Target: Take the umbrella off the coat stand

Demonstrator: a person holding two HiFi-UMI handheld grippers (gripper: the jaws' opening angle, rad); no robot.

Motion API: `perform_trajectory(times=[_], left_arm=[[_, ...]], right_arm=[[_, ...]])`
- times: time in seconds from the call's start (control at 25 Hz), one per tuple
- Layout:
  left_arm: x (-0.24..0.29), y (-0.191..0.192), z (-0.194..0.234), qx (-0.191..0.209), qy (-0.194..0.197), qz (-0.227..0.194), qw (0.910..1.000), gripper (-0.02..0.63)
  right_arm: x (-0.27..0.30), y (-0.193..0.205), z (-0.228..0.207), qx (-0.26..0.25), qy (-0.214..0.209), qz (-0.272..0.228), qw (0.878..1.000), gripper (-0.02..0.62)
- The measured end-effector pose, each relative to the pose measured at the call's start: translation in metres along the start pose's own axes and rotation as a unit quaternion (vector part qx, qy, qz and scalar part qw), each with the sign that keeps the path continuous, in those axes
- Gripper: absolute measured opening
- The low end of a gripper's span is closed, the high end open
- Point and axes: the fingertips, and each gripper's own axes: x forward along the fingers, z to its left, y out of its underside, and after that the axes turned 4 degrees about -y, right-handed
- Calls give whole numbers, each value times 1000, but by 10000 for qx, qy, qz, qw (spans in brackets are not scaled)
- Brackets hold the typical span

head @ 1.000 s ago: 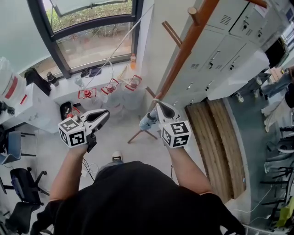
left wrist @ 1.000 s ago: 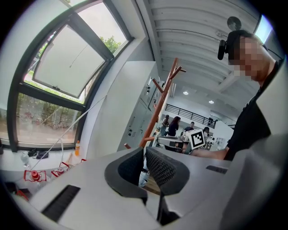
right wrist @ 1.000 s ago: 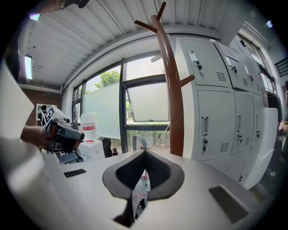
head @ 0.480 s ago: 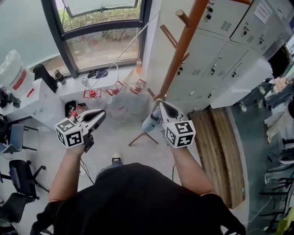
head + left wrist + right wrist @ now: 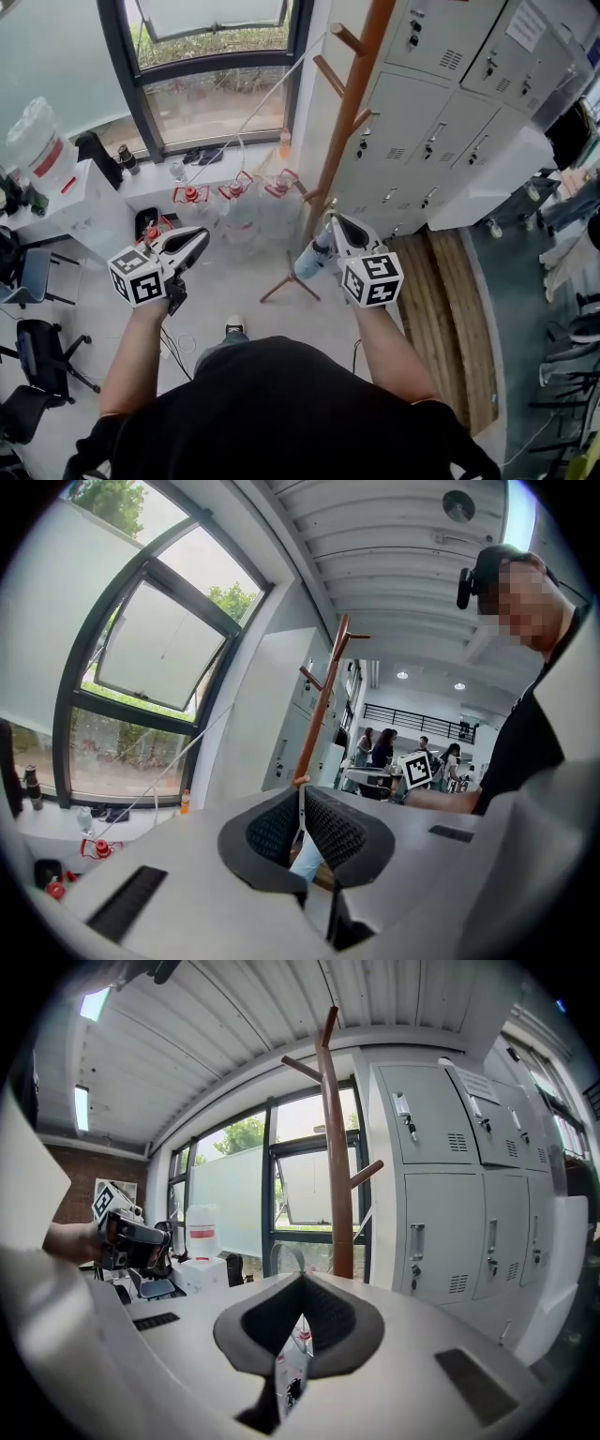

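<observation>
Two grippers are in view, both on the person's side of the coat stand (image 5: 349,98).

Right gripper (image 5: 300,1283): the jaws are clamped on the umbrella (image 5: 312,260), a folded light-blue one, held near the end that bears a thin strap loop (image 5: 285,1258). The loop stands up free above the jaws. The umbrella slants down from the jaws, close beside the foot of the coat stand's pole and above its splayed feet. No peg passes through the loop, and in the right gripper view the pole stands beyond the jaws with a clear gap.

Left gripper (image 5: 202,235): the jaws are drawn together to a hairline slit with nothing between them. It sits well apart from the coat stand, on the side away from the lockers (image 5: 441,122).

Assessment: the lift-off step appears done or all but done, as the umbrella looks free of the pegs. The next move calls for drawing it back from the coat stand toward the person with a firm clamp, so that the strap does not snag on the lower pegs or the feet. The left gripper seems not to be needed.

Writing: the gripper cubes carry square markers only, no letters. A label on the umbrella shows red marks too small to read. A paper sheet (image 5: 525,23) on a locker door and the red band on a water jug (image 5: 37,141), far across from the coat stand, are likewise unreadable. No brand can be made out.
</observation>
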Motion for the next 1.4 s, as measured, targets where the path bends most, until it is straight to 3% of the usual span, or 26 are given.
perform_trajectory(times=[0.68,1.4], left_arm=[[-13,22,-50,-13,169,-38,9998,37],[-41,42,-61,50,75,-47,9999,37]], right_arm=[[-78,24,-1,111,377,-4,9992,14],[-99,33,23,155,406,-24,9991,14]])
